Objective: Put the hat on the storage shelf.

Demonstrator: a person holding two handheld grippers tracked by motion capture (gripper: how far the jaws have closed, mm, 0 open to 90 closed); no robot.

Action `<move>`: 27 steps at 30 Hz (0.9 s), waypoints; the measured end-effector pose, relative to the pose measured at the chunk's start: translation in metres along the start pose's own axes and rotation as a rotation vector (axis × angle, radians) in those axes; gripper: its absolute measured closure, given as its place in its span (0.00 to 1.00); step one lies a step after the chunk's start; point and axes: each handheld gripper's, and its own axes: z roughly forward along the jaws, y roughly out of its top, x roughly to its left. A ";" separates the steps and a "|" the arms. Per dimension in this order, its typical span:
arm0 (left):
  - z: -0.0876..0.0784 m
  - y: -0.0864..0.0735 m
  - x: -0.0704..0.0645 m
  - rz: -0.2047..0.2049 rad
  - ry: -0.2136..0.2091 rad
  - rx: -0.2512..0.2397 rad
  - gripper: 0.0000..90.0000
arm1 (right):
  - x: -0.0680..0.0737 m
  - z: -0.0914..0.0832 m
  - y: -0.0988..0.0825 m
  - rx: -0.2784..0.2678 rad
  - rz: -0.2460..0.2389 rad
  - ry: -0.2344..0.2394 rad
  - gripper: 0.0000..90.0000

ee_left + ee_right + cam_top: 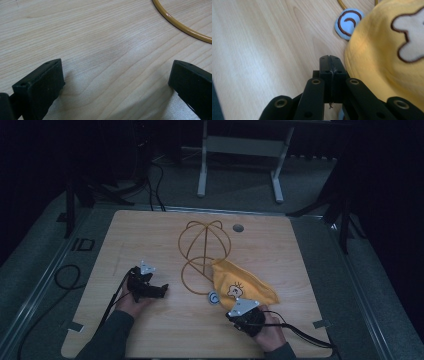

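Nearest us, our right gripper (239, 312) sits at the near edge of the yellow cloth (245, 285) with its jaws pressed flat together and nothing between them — in the right gripper view (329, 60) the tips meet on bare wood just left of the fabric, touching it at most along the side. Our left gripper (161, 291) rests well apart at the near left, jaws spread wide over empty table (150, 235), gripping nothing; in the left gripper view (115, 75) a bit of the wire crosses the far right corner. We judge the work barely begun: the cloth lies slack and crumpled, not yet taken hold of, and only its far-left corner overlaps the wire frame (202, 252). Pulling it over the dome seems to be what is left, though we cannot be sure of that aim. The cloth lies at the near right of the table, its long axis running from far left to near right, the cartoon patch facing up, a small blue tag (213, 297) just beside its near-left edge. Farther off, the frame's long axis runs near to far, the dome at the far end.
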 end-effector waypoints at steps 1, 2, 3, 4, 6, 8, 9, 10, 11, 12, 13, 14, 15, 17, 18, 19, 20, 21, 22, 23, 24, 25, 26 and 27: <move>0.000 0.000 0.000 0.000 0.000 0.000 0.00 | 0.000 0.000 0.000 0.000 0.000 0.000 1.00; 0.000 0.000 0.000 0.000 0.000 0.000 0.00 | -0.002 -0.004 -0.004 0.006 -0.007 0.002 1.00; 0.000 0.000 0.000 0.000 0.000 0.000 0.00 | -0.002 -0.004 -0.004 0.006 -0.007 0.002 1.00; 0.000 0.000 0.000 0.000 0.000 0.000 0.00 | -0.002 -0.006 -0.007 0.015 -0.007 0.000 0.99; 0.000 0.000 0.000 0.000 0.000 0.000 0.00 | -0.004 -0.010 -0.013 0.019 0.002 -0.005 0.96; 0.000 0.000 0.000 0.000 0.000 0.000 0.00 | -0.006 -0.015 -0.019 0.016 0.015 -0.011 0.92; 0.000 0.000 0.000 0.000 0.000 0.000 0.00 | -0.008 -0.017 -0.023 0.007 0.023 -0.012 0.90; 0.000 0.000 0.000 0.000 0.000 0.000 0.00 | -0.010 -0.018 -0.027 -0.009 0.044 0.011 0.88; 0.000 0.000 0.000 -0.001 0.000 0.000 0.00 | -0.010 -0.018 -0.027 -0.009 0.044 0.011 0.88; 0.000 0.000 0.000 0.000 0.000 0.000 0.00 | -0.011 -0.018 -0.029 -0.002 0.046 0.003 0.87; 0.000 0.000 0.000 0.000 0.000 0.000 0.00 | -0.012 -0.018 -0.030 0.012 0.041 -0.020 0.86; 0.000 0.000 0.000 0.000 0.000 0.000 0.00 | -0.012 -0.018 -0.030 0.019 0.039 -0.026 0.85; 0.000 0.000 0.000 0.000 0.000 0.000 0.00 | -0.013 -0.019 -0.031 0.019 0.038 -0.031 0.85; 0.000 0.000 0.000 0.000 0.000 0.000 0.00 | -0.014 -0.018 -0.032 0.028 0.036 -0.039 0.83; 0.000 0.000 0.000 0.000 0.000 0.000 0.00 | -0.014 -0.016 -0.033 0.052 0.037 -0.057 0.80; 0.000 0.000 0.000 0.000 0.000 0.000 0.00 | -0.014 -0.016 -0.033 0.052 0.037 -0.057 0.80; 0.000 0.000 0.000 0.000 0.000 0.000 0.00 | -0.015 -0.011 -0.035 0.078 0.035 -0.061 0.78; 0.000 0.000 0.000 0.000 0.000 0.000 0.00 | -0.015 -0.011 -0.035 0.078 0.035 -0.061 0.78; 0.000 0.000 0.000 -0.001 -0.001 0.000 0.00 | -0.015 -0.008 -0.035 0.093 0.037 -0.069 0.76; 0.000 0.000 0.000 0.001 0.000 0.000 0.00 | -0.014 -0.005 -0.035 0.102 0.034 -0.077 0.75; 0.000 0.000 0.000 0.000 0.000 0.000 0.00 | -0.014 -0.004 -0.035 0.106 0.032 -0.085 0.75; 0.000 0.000 0.000 0.000 0.000 0.000 0.00 | -0.014 -0.003 -0.035 0.107 0.033 -0.090 0.75; 0.000 0.000 0.000 -0.001 -0.001 0.000 0.00 | -0.014 -0.003 -0.035 0.109 0.035 -0.096 0.76; 0.000 0.000 0.000 -0.001 0.000 0.000 0.00 | -0.015 -0.003 -0.035 0.110 0.033 -0.106 0.80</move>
